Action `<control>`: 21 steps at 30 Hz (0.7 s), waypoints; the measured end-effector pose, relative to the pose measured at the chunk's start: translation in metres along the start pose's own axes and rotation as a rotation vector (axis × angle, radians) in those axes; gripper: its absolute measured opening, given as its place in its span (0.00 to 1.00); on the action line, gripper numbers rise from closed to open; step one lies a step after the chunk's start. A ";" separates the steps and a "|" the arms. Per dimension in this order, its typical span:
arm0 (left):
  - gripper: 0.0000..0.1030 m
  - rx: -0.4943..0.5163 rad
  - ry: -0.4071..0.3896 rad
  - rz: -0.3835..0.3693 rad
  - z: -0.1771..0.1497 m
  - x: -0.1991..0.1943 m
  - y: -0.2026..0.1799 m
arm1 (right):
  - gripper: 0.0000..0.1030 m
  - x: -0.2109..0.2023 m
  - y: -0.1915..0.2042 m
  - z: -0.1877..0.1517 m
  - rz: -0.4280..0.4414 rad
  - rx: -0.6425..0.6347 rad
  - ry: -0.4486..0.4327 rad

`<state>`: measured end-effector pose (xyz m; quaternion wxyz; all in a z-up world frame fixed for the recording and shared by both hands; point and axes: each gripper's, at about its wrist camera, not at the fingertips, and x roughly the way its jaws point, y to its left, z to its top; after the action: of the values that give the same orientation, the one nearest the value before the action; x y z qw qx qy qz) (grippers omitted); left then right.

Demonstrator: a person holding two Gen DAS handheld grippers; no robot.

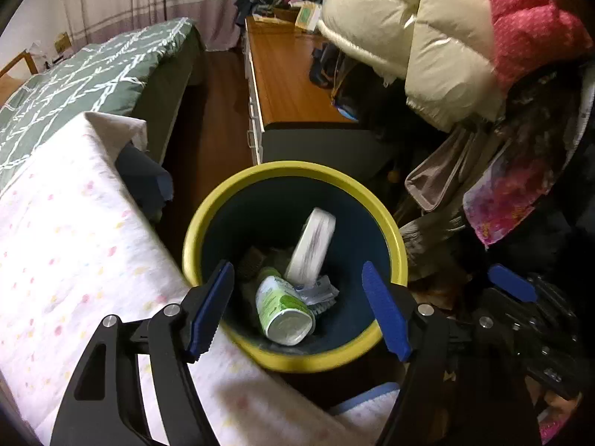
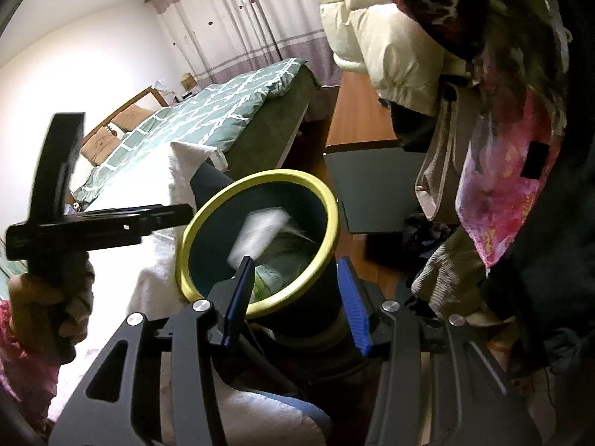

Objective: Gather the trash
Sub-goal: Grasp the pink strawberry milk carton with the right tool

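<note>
A dark bin with a yellow rim [image 1: 297, 171] stands on the floor between a bed and a heap of clothes. My left gripper [image 1: 297, 265] hangs open right above its mouth with nothing between its fingers. Below it a white packet [image 1: 312, 245] shows blurred inside the bin, over a green-and-white cup [image 1: 284, 312] and crumpled paper [image 1: 319, 291]. In the right wrist view the bin's rim [image 2: 260, 178] looks tilted, and the white packet [image 2: 256, 238] is a smear inside. My right gripper [image 2: 294, 261] stands open just short of the bin and grips nothing. A hand [image 2: 22, 290] holds the left gripper over the rim.
A white dotted blanket [image 1: 74, 241] lies against the bin's left side, with a green quilted bed [image 1: 74, 74] behind it. A wooden dresser [image 1: 286, 81] stands beyond the bin. Cream puffy jackets [image 1: 427, 37] and pink garments [image 1: 528, 18] hang over the right side. A strip of wooden floor [image 1: 215, 111] runs between bed and dresser.
</note>
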<state>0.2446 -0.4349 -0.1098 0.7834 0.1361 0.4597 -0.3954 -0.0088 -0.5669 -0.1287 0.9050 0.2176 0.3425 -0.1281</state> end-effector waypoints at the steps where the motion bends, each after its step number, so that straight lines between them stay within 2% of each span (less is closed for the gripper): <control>1: 0.70 -0.010 -0.012 -0.005 -0.003 -0.008 0.003 | 0.43 0.000 0.003 0.000 0.004 -0.005 0.002; 4: 0.77 -0.057 -0.066 -0.016 -0.019 -0.041 0.016 | 0.44 0.002 0.015 0.000 0.019 -0.030 0.008; 8: 0.87 -0.117 -0.182 0.030 -0.054 -0.101 0.041 | 0.44 0.007 0.039 -0.001 0.058 -0.079 0.024; 12: 0.90 -0.187 -0.310 0.149 -0.105 -0.167 0.074 | 0.44 0.014 0.074 -0.003 0.104 -0.145 0.045; 16: 0.92 -0.257 -0.407 0.259 -0.150 -0.217 0.113 | 0.44 0.022 0.123 -0.005 0.170 -0.228 0.072; 21: 0.93 -0.421 -0.495 0.375 -0.205 -0.265 0.192 | 0.44 0.033 0.189 -0.010 0.246 -0.337 0.097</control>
<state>0.1919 -0.0605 -0.0297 0.9406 -0.0456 0.2946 -0.1627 0.0813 -0.3996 -0.0996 0.9198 0.1094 0.3730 0.0528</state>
